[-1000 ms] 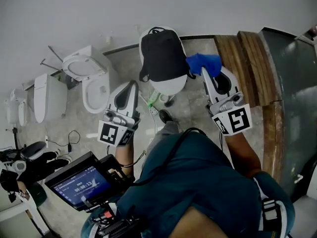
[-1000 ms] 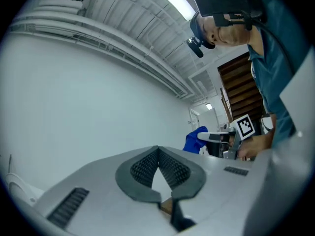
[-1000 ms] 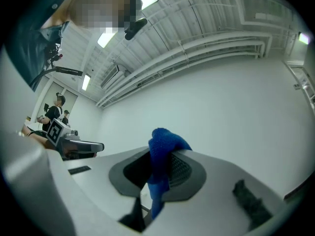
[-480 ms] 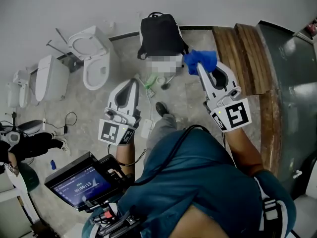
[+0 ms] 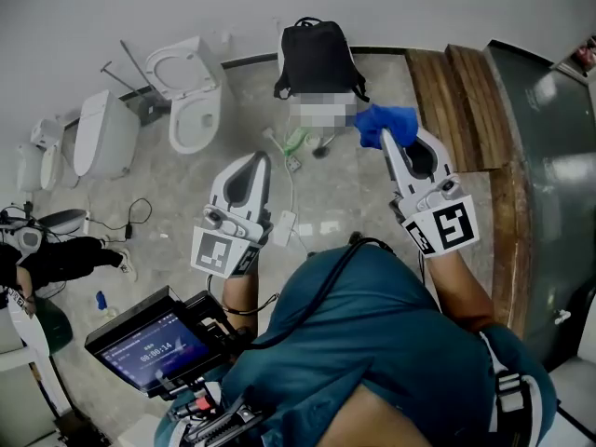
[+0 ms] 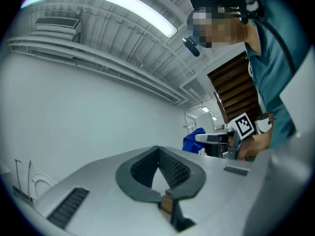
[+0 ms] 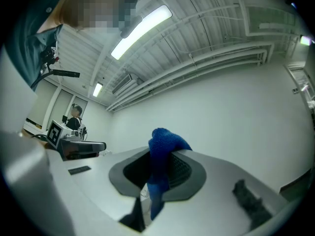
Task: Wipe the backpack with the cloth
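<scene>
The black backpack (image 5: 321,59) stands upright against the white wall at the top of the head view, on something white. A blue cloth (image 5: 386,124) is bunched at the tip of my right gripper (image 5: 385,138), which is shut on it and held to the right of and below the backpack, apart from it. In the right gripper view the blue cloth (image 7: 165,140) sticks up from between the jaws of the right gripper (image 7: 158,155). My left gripper (image 5: 260,159) hangs lower left of the backpack. In its own view the left gripper (image 6: 158,149) is shut with nothing in it. Both gripper views show only wall and ceiling.
White toilets (image 5: 191,91) and a tank (image 5: 102,142) stand at the left along the wall. Wooden boards (image 5: 456,101) lie at the right. Cables and a power strip (image 5: 284,223) trail on the stone floor. A monitor rig (image 5: 154,343) hangs at the person's front.
The backpack now sits farther up and smaller in the head view, so the person and both grippers have drawn back from it. The cloth stays in the right gripper.
</scene>
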{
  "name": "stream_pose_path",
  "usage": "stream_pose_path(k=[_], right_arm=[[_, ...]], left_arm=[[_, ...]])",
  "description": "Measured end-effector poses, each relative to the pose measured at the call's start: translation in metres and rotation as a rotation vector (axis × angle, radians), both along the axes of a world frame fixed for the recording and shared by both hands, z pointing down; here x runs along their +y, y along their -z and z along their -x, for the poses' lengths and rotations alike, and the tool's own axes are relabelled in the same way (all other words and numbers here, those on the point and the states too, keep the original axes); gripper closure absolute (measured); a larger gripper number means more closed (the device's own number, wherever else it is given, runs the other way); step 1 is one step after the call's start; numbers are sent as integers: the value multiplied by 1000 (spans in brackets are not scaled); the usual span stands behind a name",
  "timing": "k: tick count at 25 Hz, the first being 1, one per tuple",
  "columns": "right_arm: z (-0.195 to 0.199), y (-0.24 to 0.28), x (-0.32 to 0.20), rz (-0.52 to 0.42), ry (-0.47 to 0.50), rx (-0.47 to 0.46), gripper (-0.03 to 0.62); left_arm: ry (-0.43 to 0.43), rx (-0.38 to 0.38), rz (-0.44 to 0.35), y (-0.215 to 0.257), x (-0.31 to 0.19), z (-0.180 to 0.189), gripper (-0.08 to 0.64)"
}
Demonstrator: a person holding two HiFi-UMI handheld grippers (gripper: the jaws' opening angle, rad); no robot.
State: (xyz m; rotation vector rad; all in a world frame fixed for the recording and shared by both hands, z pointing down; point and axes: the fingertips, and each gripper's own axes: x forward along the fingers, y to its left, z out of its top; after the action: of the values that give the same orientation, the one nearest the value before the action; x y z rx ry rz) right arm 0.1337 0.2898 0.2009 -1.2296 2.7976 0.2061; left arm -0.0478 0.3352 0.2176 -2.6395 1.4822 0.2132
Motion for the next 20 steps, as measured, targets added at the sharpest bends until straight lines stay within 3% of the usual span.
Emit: stream_pose_path(k=[8,14,20], right_arm=[[27,-1,59,-2,-36,-12,541],[9,-6,103,-14,-48,-15,541],[-1,-3,104,-11,-52,30,541]], left_arm=[[-80,23,17,-8,48,24,556],[-100,7,-11,-7,86,6,555],[-106,13,1,-2,91,-9,555]])
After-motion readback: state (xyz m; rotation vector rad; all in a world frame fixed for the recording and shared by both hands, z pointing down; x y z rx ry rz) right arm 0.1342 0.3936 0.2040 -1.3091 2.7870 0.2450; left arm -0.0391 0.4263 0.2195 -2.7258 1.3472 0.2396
